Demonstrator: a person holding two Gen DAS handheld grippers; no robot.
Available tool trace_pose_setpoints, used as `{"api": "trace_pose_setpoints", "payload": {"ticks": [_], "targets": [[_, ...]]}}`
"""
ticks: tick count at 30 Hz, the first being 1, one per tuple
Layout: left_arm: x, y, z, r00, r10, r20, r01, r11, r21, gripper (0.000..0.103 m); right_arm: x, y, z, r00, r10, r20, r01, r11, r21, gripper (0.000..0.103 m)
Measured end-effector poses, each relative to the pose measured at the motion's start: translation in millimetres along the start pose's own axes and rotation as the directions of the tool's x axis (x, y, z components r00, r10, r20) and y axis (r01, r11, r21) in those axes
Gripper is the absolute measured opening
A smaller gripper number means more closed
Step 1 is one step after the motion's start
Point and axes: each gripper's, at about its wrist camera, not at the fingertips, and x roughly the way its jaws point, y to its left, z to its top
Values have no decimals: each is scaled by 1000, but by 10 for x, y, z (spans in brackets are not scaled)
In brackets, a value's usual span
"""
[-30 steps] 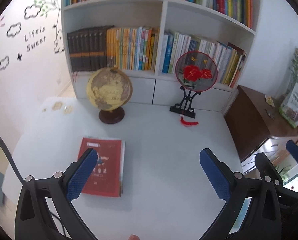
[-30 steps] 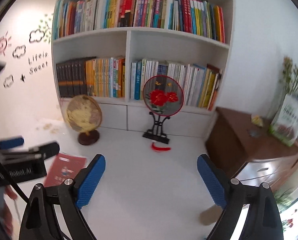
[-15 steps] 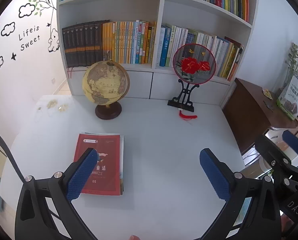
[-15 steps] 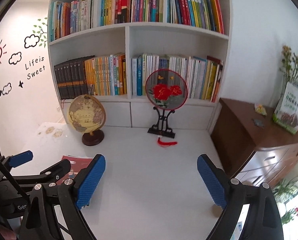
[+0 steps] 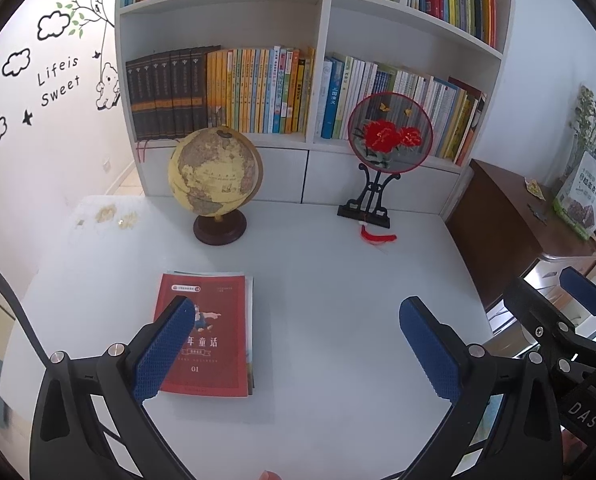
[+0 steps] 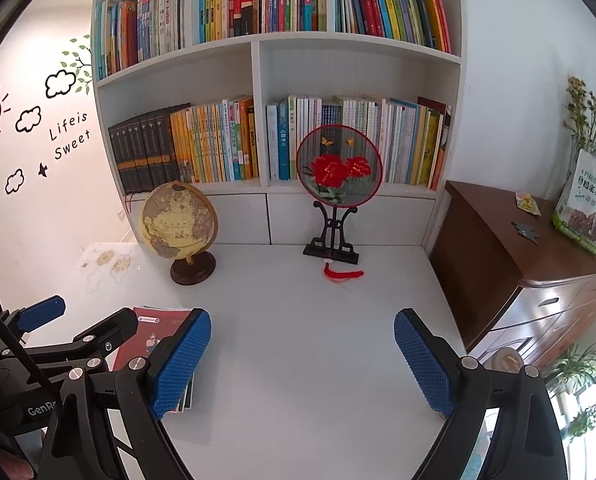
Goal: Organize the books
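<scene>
Both grippers now sit lower and nearer the red book (image 5: 211, 336), marked "01", flat on the white table (image 5: 338, 280). Left gripper (image 5: 298, 344) and right gripper (image 6: 302, 360) gape wide, holding nothing. Wall says "Lifeis Sweet" (image 5: 59, 80).

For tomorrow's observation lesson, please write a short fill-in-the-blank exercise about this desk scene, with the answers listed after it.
1. The red paperback book lies flat on the white ____.
2. The yellow globe on a dark wooden base stands ____ of the round red-rimmed fan with embroidered flowers.
3. The left gripper and right gripper both hold ____.

Answers: table; left; nothing
</scene>
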Motion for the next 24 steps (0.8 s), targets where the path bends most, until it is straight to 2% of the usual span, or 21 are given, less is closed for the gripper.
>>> {"api": "trace_pose_setpoints", "payload": {"ticks": [24], "targets": [[1,15,-21,1000,1,-16,-2,1000,-13,102,18,-30,-13,1000,10,-21,-9,1000,3,92]]}}
